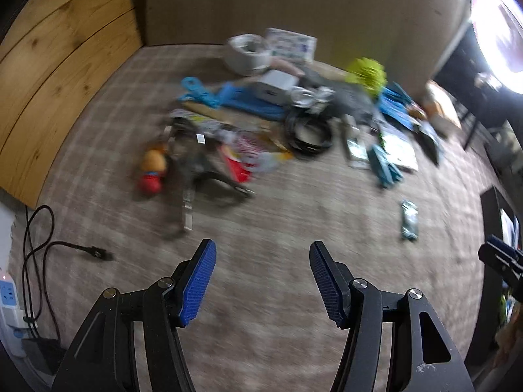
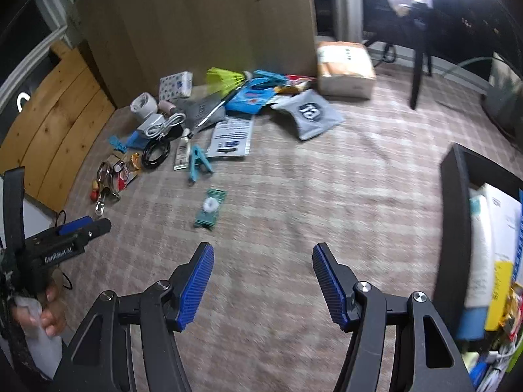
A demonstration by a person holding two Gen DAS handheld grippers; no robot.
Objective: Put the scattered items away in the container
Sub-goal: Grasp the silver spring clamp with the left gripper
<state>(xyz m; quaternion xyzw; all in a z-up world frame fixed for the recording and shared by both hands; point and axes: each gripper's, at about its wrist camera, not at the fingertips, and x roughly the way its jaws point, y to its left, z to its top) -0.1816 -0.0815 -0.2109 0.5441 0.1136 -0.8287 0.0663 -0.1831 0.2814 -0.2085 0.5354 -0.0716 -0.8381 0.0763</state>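
- Scattered items (image 2: 209, 121) lie heaped on the carpet (image 2: 294, 196), at eleven o'clock from the right gripper (image 2: 263, 282).
- Black container (image 2: 452, 228), partly filled, stands at three o'clock.
- Green packet (image 2: 210, 208) lies apart, nearer.
- Left gripper (image 1: 263, 282): fingers apart, empty.
- Right gripper: fingers apart, empty.

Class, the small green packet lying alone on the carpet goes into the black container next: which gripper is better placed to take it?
Probably right: the right gripper is open and empty, with the small green packet just ahead of it.
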